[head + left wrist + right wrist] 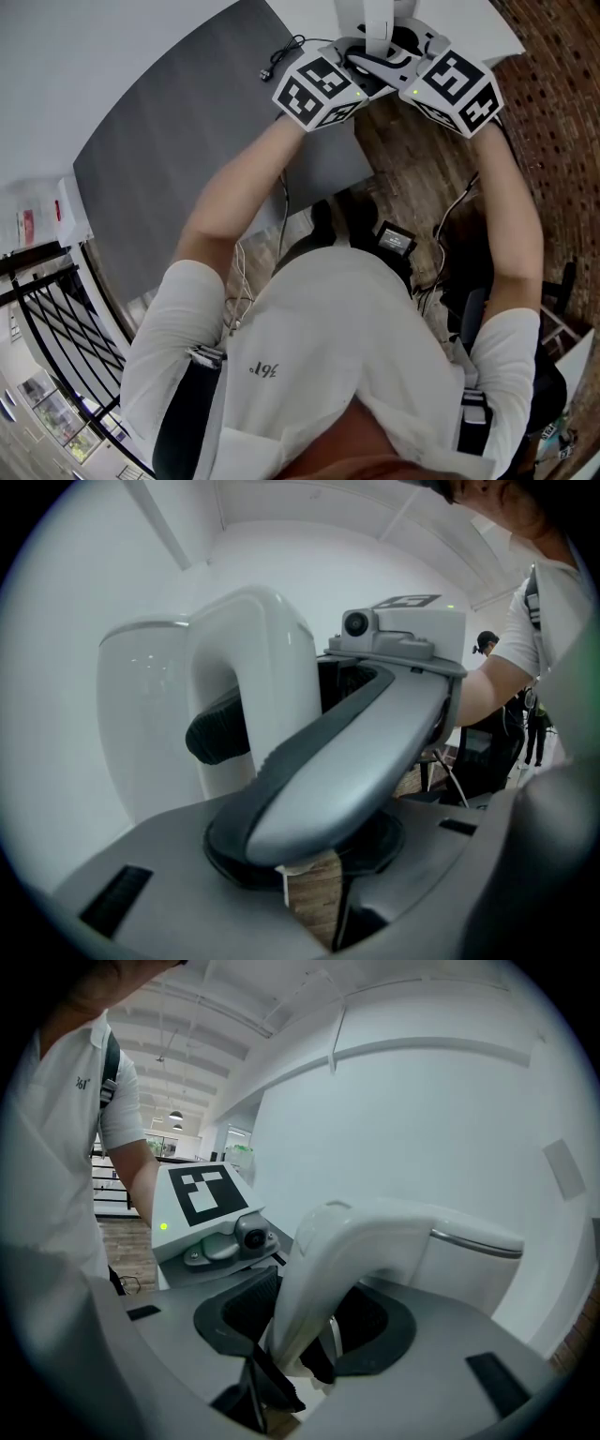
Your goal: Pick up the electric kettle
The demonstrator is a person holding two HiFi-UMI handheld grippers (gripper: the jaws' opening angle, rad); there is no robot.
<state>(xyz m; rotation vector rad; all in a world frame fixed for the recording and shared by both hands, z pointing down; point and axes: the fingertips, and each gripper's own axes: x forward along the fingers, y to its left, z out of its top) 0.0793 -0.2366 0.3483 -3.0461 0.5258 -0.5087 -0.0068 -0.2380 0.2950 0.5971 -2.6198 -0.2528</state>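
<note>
The white electric kettle [374,21] is at the top of the head view, mostly hidden behind both grippers. In the left gripper view its body [141,714] fills the left side and its thick handle [272,658] arches in front. My left gripper [274,761] is shut on that handle, with one black pad [217,735] inside the loop and the grey finger outside. In the right gripper view the handle [347,1241] runs down between black ribbed pads [246,1309], and my right gripper [305,1340] is shut on it. Both marker cubes [319,89] sit side by side just below the kettle.
A dark grey tabletop [187,141] lies to the left with a black plug and cable [277,61] near its far edge. Below are wood floor [422,178], loose cables and a black box [394,239]. A brick wall [562,75] is at the right, a black railing [56,319] at the lower left.
</note>
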